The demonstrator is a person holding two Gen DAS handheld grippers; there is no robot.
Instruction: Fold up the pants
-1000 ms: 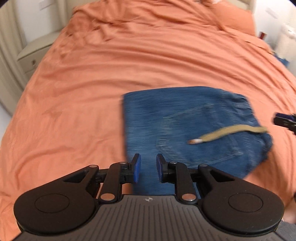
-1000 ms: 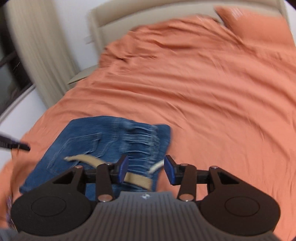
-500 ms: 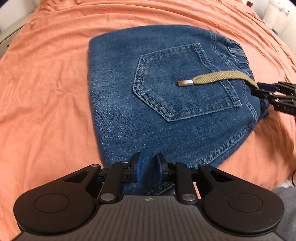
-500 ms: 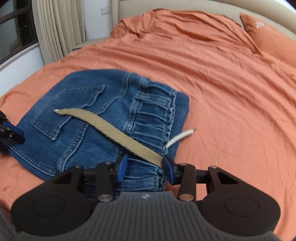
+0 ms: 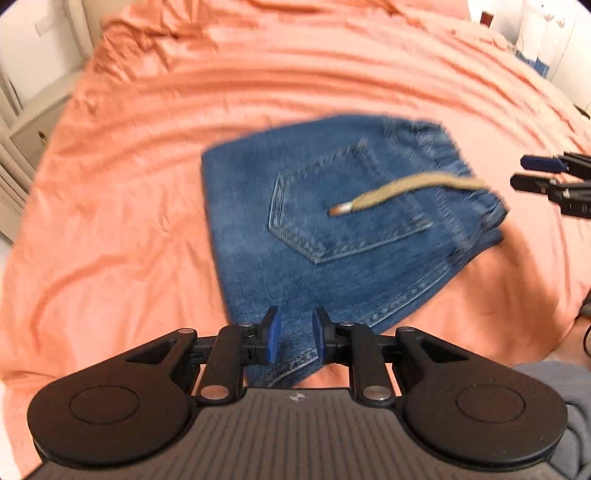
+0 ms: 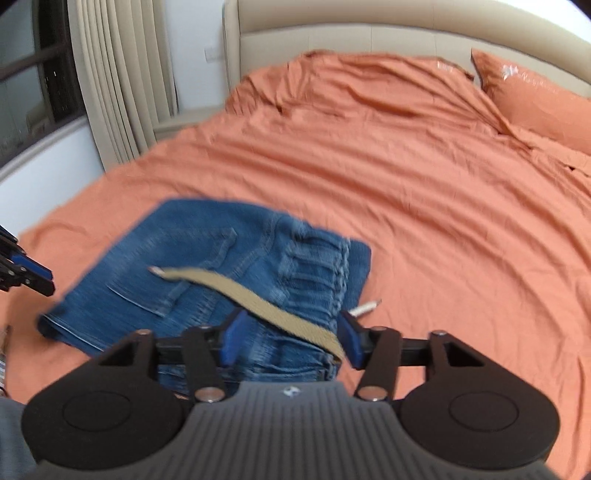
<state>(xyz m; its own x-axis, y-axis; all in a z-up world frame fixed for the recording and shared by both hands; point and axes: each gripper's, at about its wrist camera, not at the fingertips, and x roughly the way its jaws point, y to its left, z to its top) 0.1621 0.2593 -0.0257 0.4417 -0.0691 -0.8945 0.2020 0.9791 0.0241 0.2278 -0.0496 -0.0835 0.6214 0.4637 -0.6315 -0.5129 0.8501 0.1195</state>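
Folded blue jeans (image 5: pixel 332 229) lie on the orange bed sheet (image 5: pixel 129 184), back pocket up, with a tan drawstring (image 5: pixel 402 188) across them. My left gripper (image 5: pixel 294 338) is open, its blue pads above the near hem, holding nothing. My right gripper (image 6: pixel 290 341) is open at the waistband end of the jeans (image 6: pixel 207 273), with the drawstring (image 6: pixel 258 299) running between its jaws, not pinched. The right gripper also shows at the right edge of the left wrist view (image 5: pixel 532 173); the left gripper shows at the left edge of the right wrist view (image 6: pixel 26 273).
The bed has a beige headboard (image 6: pixel 369 33) and an orange pillow (image 6: pixel 535 99) at the far right. Curtains (image 6: pixel 118 74) and a window stand left of the bed. A white nightstand (image 5: pixel 33 125) is beside the bed.
Both grippers have pulled back and up from the jeans. The right gripper's jaws have spread wider. The jeans lie folded as before.
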